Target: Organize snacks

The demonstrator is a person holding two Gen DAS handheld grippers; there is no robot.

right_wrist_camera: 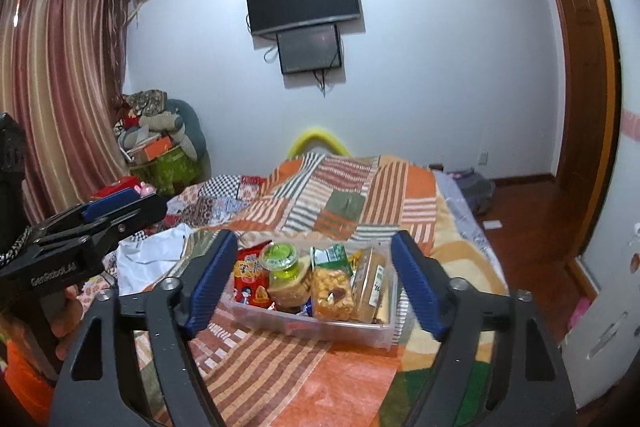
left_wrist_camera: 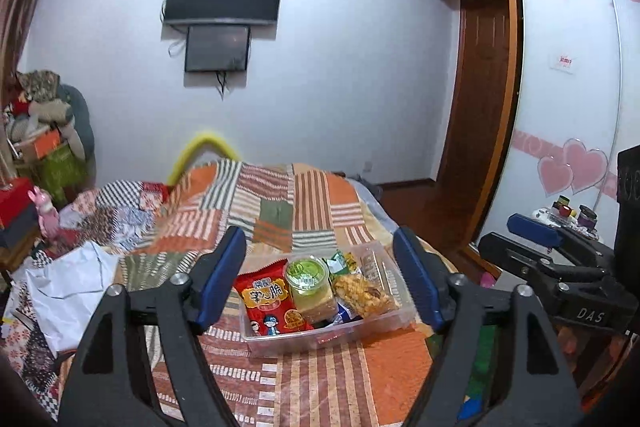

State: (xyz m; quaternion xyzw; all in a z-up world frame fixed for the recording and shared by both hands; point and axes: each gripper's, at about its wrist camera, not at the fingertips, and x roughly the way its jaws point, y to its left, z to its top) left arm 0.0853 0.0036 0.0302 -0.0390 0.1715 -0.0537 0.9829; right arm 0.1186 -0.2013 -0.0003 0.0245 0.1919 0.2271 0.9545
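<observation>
A clear plastic box (left_wrist_camera: 384,323) sits on the patchwork bedspread (left_wrist_camera: 280,203). It holds a red snack packet (left_wrist_camera: 268,301), a green-lidded cup (left_wrist_camera: 306,277), a golden nut-bar packet (left_wrist_camera: 362,293) and a green packet (left_wrist_camera: 340,261). My left gripper (left_wrist_camera: 320,243) hangs open above and short of the box, nothing between its blue pads. The right wrist view shows the same box (right_wrist_camera: 320,331), the red packet (right_wrist_camera: 250,281), the cup (right_wrist_camera: 280,255), the nut bar (right_wrist_camera: 332,293) and a long wrapped bar (right_wrist_camera: 374,283). My right gripper (right_wrist_camera: 314,241) is open too and holds nothing.
A crumpled white bag (left_wrist_camera: 68,291) lies on the bed to the left. Boxes and clothes are piled in the far left corner (right_wrist_camera: 160,139). The bed's right edge drops to a wooden floor (right_wrist_camera: 528,211). A small stand with jars (left_wrist_camera: 568,213) is at the right.
</observation>
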